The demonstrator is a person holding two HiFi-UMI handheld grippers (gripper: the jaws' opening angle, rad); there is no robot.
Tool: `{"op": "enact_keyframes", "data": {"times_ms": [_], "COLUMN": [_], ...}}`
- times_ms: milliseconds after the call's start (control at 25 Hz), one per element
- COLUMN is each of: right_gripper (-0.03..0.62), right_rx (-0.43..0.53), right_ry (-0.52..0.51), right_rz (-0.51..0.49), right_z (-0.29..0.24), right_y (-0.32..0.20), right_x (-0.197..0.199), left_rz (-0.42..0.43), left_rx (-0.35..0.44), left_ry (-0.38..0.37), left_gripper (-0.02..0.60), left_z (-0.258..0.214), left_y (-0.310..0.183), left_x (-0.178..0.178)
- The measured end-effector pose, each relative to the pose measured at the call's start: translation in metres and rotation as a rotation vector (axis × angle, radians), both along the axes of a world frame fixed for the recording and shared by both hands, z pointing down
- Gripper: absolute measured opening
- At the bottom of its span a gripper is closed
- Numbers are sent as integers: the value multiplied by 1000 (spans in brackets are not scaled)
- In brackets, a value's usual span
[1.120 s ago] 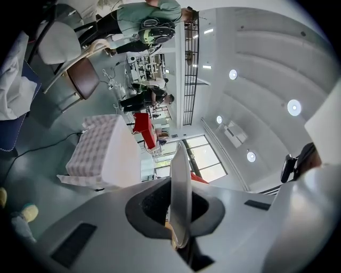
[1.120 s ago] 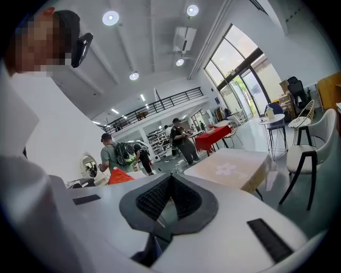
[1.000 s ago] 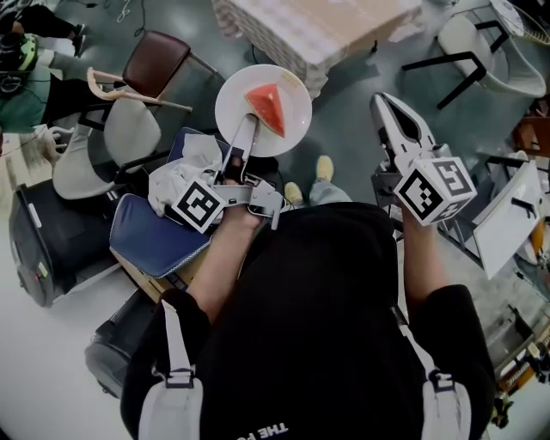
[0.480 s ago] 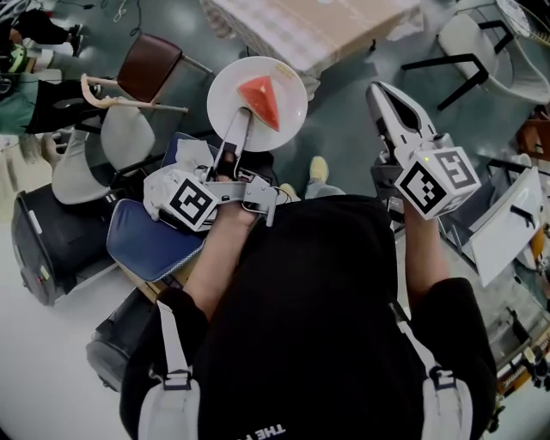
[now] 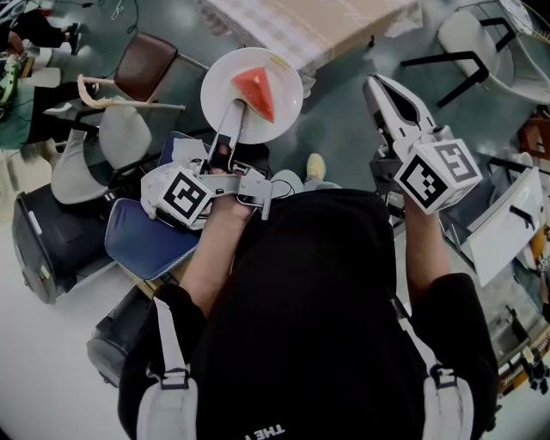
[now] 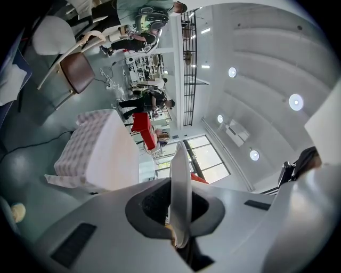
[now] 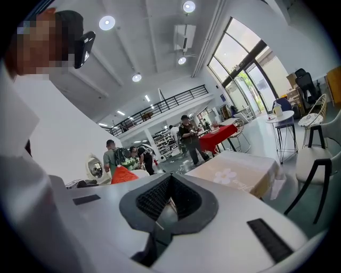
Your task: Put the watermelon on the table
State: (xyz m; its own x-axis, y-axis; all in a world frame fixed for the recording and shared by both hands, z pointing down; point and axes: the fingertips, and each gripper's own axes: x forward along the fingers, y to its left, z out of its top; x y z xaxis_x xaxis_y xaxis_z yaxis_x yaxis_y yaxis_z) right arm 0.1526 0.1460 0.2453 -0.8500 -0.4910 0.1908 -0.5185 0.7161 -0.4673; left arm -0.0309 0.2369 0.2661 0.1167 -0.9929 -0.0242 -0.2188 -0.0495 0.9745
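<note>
Plate and both tools have crept up the head view toward the cloth-covered tabletop since a second ago; the grip looks unchanged. Watermelon wedge sits on the plate, roughly centre, with the plate carried about level over the floor, not yet over the tabletop. Left tool pinches the plate's near rim, pads tight on it; the rim shows edge-on between them in the left gripper view. Right tool is pressed together on nothing, carried alongside at right, well apart from the plate. Step in hand, as I judge it: the carry, late stretch, set-down not begun. Next move likely calls for bringing the plate over the near tabletop edge with its far rim clearing that edge, then lowering it flat before letting go; with a one-rim pinch, any tilt could slide the wedge. Room: open floor between person and tabletop corner; brown chair and white chair near on the left, dark-legged chair at right, all off the path. Tabletop near the edge appears bare
</note>
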Motion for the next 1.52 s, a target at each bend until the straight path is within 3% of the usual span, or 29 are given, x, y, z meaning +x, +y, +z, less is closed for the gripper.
{"op": "enact_keyframes", "data": {"times_ms": [1520], "right_gripper": [11], "right_rx": [24], "right_ry": [1], "right_rz": [-39], "right_z": [-10], "right_y": [0], "right_x": [-15], "left_rz": [17], "left_rx": [29], "left_ry": [16], "left_gripper": [15], "left_z": [-13], "left_y": [-8], "left_x": [5]}}
